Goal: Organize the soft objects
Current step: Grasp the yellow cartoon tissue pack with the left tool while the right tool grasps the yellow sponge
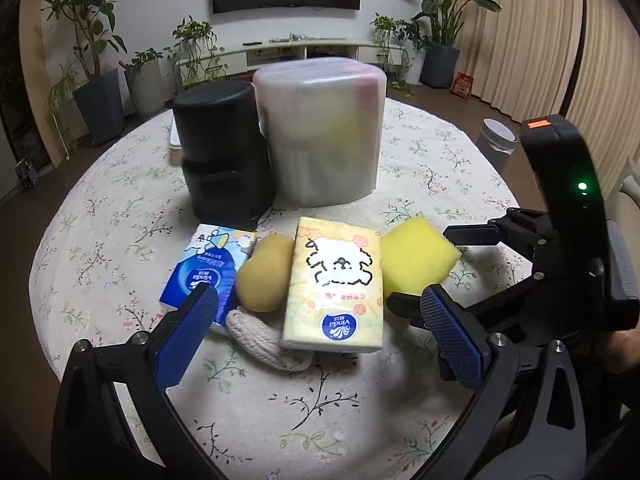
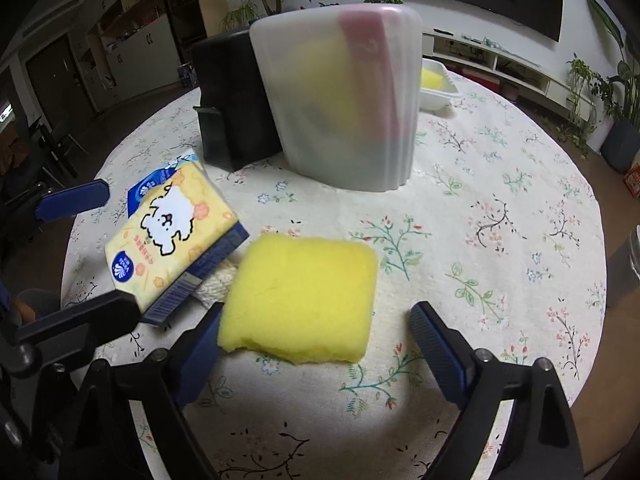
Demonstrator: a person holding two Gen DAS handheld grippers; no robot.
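Observation:
A yellow tissue pack with a white dog drawing (image 1: 334, 284) (image 2: 170, 226) lies on the round table. Beside it lie a blue tissue pack (image 1: 208, 266), a tan oval sponge (image 1: 265, 272), a cream knitted cloth (image 1: 260, 338) and a yellow square sponge (image 1: 418, 258) (image 2: 300, 298). My left gripper (image 1: 316, 312) is open, its fingers astride the yellow pack and the tan sponge. My right gripper (image 2: 316, 334) (image 1: 452, 260) is open, its fingers either side of the yellow sponge's near edge. A frosted white bin (image 1: 320, 132) (image 2: 340, 96) holding soft items stands behind.
A black container (image 1: 224, 148) (image 2: 228, 100) stands left of the bin. A white tray with a yellow sponge (image 2: 434, 86) sits behind the bin. A grey cup (image 1: 496, 140) stands at the table's right edge. The table has a floral cloth (image 1: 360, 400).

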